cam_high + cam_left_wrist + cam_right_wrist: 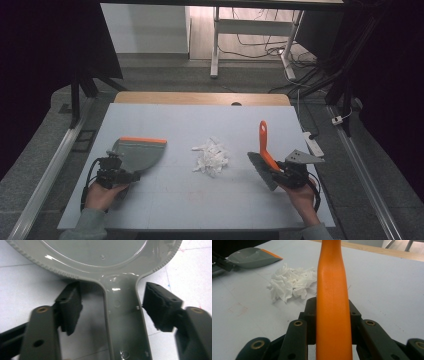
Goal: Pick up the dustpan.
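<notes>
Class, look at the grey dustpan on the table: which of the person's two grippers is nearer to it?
Left. The left gripper sits at the dustpan, its jaws on either side of the handle. The right gripper is across the table, beyond the paper scraps, clamped on the brush.

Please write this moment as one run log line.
left gripper: open around dustpan handle, pads apart | right gripper: shut on brush handle | paper scraps: mid-table, unswept

The high view is looking forward and down over the whole table (200, 200) from the person's side. The left gripper view is sitting very close above the dustpan (105, 255) handle, facing down. The right gripper view is looking low across the table along the brush handle (332, 302), sharing the paper scraps (290, 282) and dustpan with the high view.
</notes>
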`<state>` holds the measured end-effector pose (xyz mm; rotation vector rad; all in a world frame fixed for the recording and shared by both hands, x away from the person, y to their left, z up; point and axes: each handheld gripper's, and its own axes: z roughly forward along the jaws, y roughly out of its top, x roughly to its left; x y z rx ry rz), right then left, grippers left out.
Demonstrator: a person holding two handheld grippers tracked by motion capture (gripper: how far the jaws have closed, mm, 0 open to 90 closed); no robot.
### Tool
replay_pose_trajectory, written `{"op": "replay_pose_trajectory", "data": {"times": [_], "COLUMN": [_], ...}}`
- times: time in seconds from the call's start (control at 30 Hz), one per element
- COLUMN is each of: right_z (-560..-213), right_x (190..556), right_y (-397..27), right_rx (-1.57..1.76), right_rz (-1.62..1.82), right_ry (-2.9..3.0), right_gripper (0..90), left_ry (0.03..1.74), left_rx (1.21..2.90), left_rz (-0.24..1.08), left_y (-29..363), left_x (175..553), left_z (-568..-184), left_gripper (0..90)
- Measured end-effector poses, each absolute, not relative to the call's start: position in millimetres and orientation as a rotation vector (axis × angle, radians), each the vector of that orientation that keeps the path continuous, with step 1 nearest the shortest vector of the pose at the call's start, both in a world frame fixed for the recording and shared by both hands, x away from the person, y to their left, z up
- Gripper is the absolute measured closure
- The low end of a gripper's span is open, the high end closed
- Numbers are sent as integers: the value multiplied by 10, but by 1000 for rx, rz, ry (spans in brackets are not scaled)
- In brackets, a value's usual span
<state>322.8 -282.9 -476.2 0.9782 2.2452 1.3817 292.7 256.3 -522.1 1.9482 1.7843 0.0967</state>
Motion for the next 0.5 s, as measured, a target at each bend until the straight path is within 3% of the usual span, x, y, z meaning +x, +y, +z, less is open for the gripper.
{"op": "replay_pose_trajectory", "data": {"times": [0.37, 0.5], "right_z": [-4760, -4760], "right_x": [3226, 3226], "right_y": [-2827, -2827], "right_rx": [977, 976], "right_rz": [1373, 1372], "right_ry": [2245, 2245], "right_gripper": [704, 704], "left_ry": [1779, 1775], "left_rx": [1896, 1882], "left_rz": [71, 71], "left_y": [2580, 2596], "left_x": [2936, 2935], "left_z": [-5230, -5241], "left_gripper": [593, 608]}}
